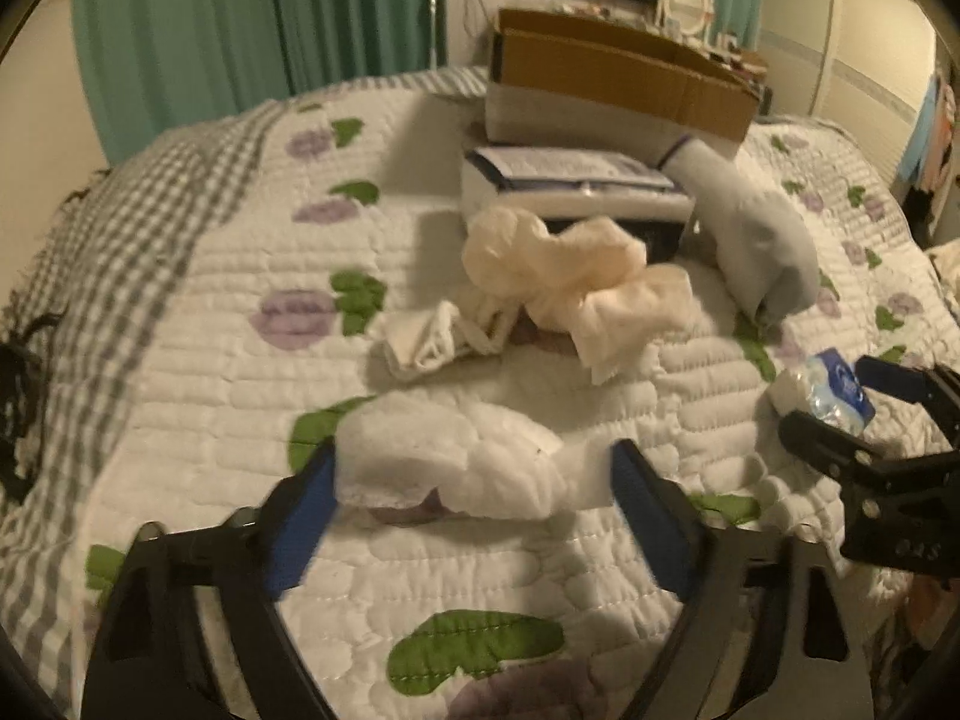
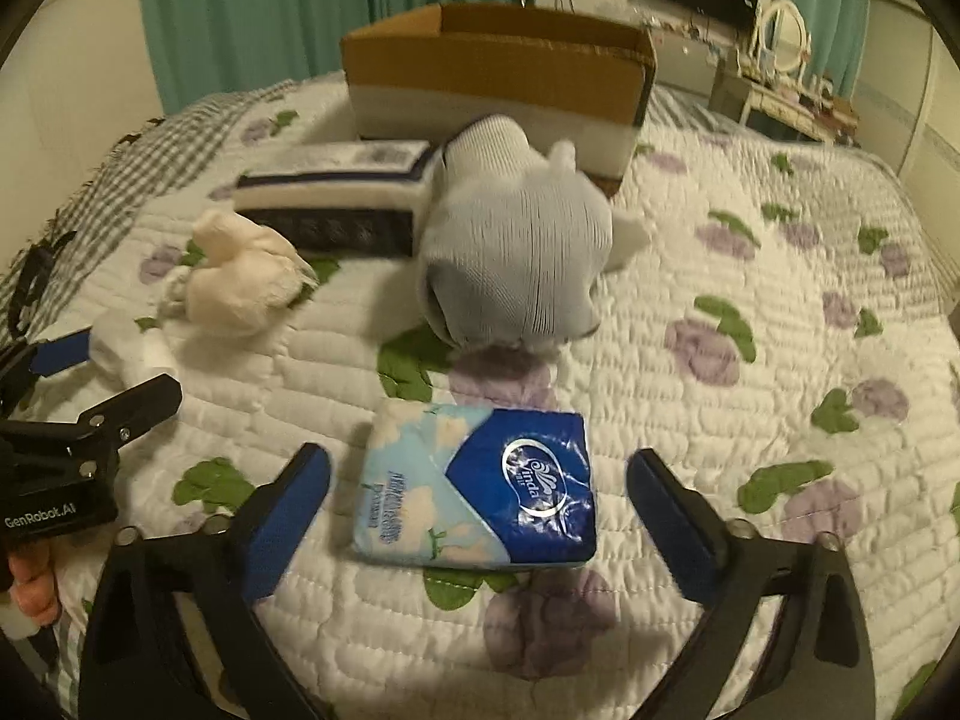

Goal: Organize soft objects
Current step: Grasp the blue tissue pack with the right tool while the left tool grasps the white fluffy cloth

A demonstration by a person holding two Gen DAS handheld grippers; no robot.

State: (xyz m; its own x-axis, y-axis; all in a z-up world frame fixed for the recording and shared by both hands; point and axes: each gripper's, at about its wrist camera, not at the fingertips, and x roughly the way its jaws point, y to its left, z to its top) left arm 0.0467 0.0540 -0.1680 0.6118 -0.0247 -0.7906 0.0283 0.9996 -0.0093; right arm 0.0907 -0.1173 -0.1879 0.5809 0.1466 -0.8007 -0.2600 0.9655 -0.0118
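Observation:
On the quilted bed (image 1: 198,408), my left gripper (image 1: 474,480) is open with its blue pads on either side of a white cotton wad (image 1: 444,462); its left pad touches the wad. My right gripper (image 2: 480,504) is open around a blue tissue pack (image 2: 480,492) lying flat, not touching it. The pack and right gripper also show in the left wrist view (image 1: 834,390). Beyond lie a cream crumpled cloth (image 1: 570,276), a small white cloth (image 1: 426,342), a grey knit item (image 2: 516,240) and an open cardboard box (image 2: 498,78).
A flat white and navy box (image 1: 570,186) lies in front of the cardboard box. Teal curtains (image 1: 240,24) hang behind the bed. A dresser with a round mirror (image 2: 780,42) stands at the back right. A grey checked blanket (image 1: 120,204) covers the bed's left side.

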